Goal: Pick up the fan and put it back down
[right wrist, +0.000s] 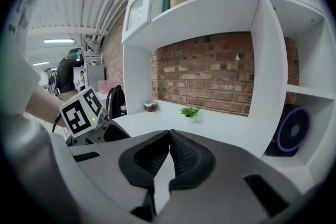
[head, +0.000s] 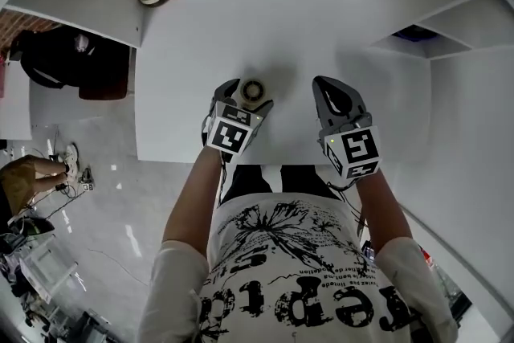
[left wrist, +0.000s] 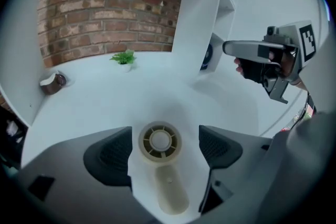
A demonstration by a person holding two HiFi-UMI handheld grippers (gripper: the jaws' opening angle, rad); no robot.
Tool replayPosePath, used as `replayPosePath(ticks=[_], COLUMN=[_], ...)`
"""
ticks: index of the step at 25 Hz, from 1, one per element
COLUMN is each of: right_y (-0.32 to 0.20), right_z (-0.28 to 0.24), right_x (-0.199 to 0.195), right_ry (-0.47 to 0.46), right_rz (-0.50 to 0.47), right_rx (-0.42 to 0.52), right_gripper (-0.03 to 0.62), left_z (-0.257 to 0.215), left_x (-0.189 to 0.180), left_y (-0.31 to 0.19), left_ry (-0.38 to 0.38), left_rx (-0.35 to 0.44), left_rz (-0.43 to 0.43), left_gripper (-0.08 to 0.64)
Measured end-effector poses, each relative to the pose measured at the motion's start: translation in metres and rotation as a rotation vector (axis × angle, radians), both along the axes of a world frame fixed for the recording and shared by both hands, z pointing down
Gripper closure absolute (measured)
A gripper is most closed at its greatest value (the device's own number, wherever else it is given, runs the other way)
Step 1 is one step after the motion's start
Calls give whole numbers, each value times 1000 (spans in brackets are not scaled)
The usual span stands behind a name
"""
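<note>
So the fan [left wrist: 160,141] here is a tiny cream handheld one. It's lying flat, face up, on the white surface [head: 201,28] near the front edge, with its handle pointing back toward the person. The left gripper [head: 243,95] is parked right over it, jaws spread wide on either side of the round head. There's a visible gap on both sides, so nothing is grabbed yet. The right gripper [right wrist: 169,139] is off to the right, well apart, with its jaws pinched together on nothing.

My guess is it's light, hollow plastic, stiff but smooth, so it won't take much squeeze. The grille spokes look thin and I wouldn't clamp across those. Closing on the outer rim of the head seems the safe bet, since the ribbed pads should bite there. The handle is rounder and could roll or slip out. It also sits really low, so the jaws probably need to get right down to the surface first.
</note>
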State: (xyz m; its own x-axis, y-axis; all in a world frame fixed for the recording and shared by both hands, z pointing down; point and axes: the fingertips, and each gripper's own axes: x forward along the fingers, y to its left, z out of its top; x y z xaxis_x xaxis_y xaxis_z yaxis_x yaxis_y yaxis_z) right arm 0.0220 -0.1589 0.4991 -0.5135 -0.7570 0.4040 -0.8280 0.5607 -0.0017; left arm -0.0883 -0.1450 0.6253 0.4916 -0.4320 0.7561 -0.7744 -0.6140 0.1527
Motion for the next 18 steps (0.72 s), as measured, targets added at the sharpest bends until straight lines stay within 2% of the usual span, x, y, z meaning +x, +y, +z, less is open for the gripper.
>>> replayPosePath(ticks=[5, 9, 12, 18], right_y=[-2, -4, -5, -5], right_z=[18, 24, 28, 34], right_x=[3, 3, 5, 9], right_ry=[33, 35, 41, 46], right_rz=[12, 18, 20, 22], right_rx=[-40, -58, -68, -83], right_gripper=[577, 577, 577, 577], left_z=[36, 52, 56, 61], left_x=[0, 0, 4, 2], left_y=[-3, -4, -5, -8], left_ry=[-47, -69, -80, -150], left_rx=[-100, -149, -158, -128], left_rz=[-22, -16, -14, -14], left_gripper=[178, 178, 178, 178])
